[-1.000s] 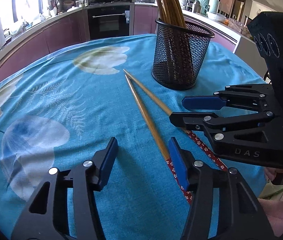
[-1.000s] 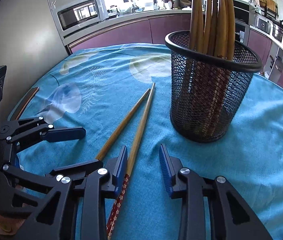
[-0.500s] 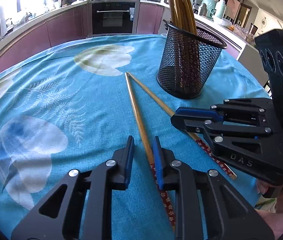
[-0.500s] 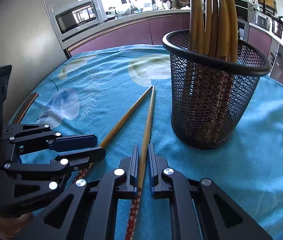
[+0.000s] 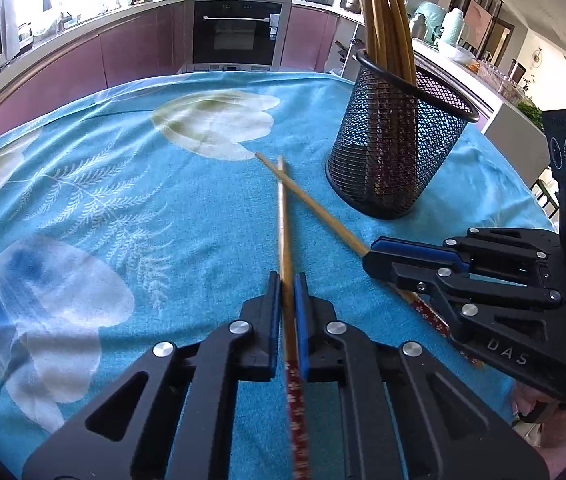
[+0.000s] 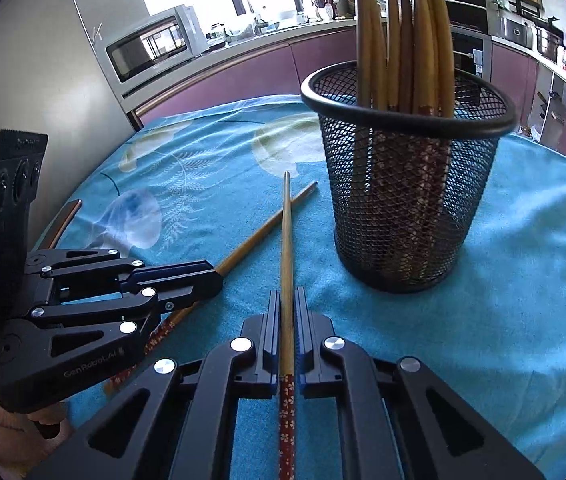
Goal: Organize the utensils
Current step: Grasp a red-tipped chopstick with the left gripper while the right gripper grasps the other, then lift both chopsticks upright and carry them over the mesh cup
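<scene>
The left gripper (image 5: pixel 287 292) and right gripper (image 6: pixel 287 308) are each clamped tight on one chopstick (image 5: pixel 283 220) (image 6: pixel 287 232) near its patterned end — tips crossing at frame centre, ready for the mesh holder (image 5: pixel 395 152) at upper right.

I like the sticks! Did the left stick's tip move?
Yes. The left chopstick swung its tip toward the mesh cup, now crossing the other chopstick.

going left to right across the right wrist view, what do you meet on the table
left tongs shut on a chopstick → right tongs shut on the other chopstick → black mesh holder full of chopsticks, standing on the blue tablecloth
</scene>
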